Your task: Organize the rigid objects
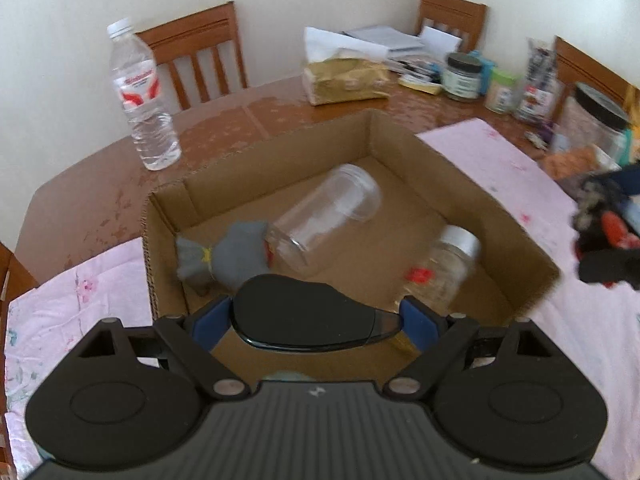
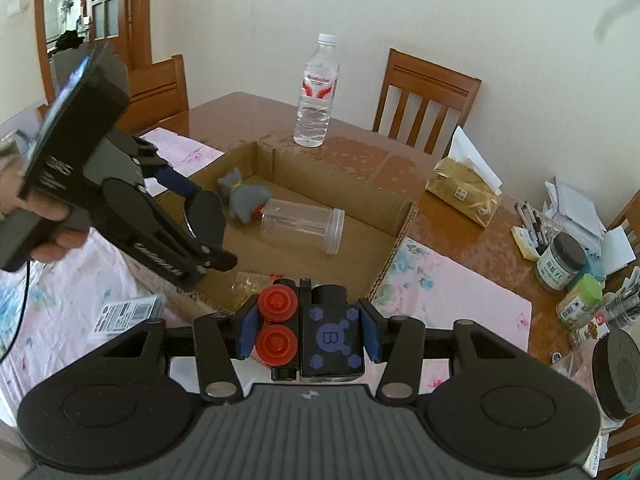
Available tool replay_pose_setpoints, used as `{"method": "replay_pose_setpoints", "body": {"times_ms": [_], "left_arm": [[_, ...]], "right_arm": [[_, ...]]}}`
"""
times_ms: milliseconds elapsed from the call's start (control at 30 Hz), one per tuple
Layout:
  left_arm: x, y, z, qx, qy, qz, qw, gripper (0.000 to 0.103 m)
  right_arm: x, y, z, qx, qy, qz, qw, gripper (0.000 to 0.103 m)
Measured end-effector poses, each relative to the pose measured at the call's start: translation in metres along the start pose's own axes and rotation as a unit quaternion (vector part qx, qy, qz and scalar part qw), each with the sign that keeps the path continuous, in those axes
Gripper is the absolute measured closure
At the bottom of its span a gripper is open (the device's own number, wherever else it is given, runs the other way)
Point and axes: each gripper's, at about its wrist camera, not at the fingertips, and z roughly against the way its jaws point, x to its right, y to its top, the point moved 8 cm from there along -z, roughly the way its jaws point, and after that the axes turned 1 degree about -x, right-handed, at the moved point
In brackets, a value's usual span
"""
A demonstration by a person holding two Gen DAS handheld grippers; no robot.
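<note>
An open cardboard box (image 1: 400,136) sits on the table. Inside lie a clear plastic jar (image 1: 324,216) on its side, a small glass jar with a silver lid (image 1: 444,268) and a grey stuffed toy (image 1: 228,256). My left gripper (image 1: 316,320) is shut on a black glossy rounded object (image 1: 308,312), held over the box's near edge. It also shows in the right wrist view (image 2: 204,220). My right gripper (image 2: 308,332) is shut on a black toy block with red wheels (image 2: 316,328), above the box's near rim (image 2: 400,236).
A water bottle (image 1: 140,96) stands beyond the box. A gold tissue pack (image 1: 344,76), jars (image 1: 462,76) and papers crowd the far right. Pink cloth (image 1: 500,168) covers the table by the box. Wooden chairs (image 1: 196,52) surround the table. A packaged item (image 2: 124,312) lies on the cloth.
</note>
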Motion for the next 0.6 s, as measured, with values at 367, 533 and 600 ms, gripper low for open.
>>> {"method": "replay_pose_setpoints", "body": {"times_ms": [367, 533, 600], "left_arm": [[-0.030, -0.004, 0.037, 0.040, 0.042, 0.060, 0.9965, 0.006], [-0.046, -0.019, 0.074, 0.064, 0.073, 0.093, 0.9910, 0.003], [-0.052, -0.028, 0.085, 0.065, 0.081, 0.107, 0.9888, 0.003]], "right_arm": [[0.005, 0.019, -0.022, -0.010, -0.007, -0.003, 1.000, 0.048], [0.006, 0.032, -0.037, -0.017, -0.006, -0.005, 1.000, 0.048], [0.006, 0.037, -0.044, -0.022, -0.004, -0.006, 1.000, 0.048]]}}
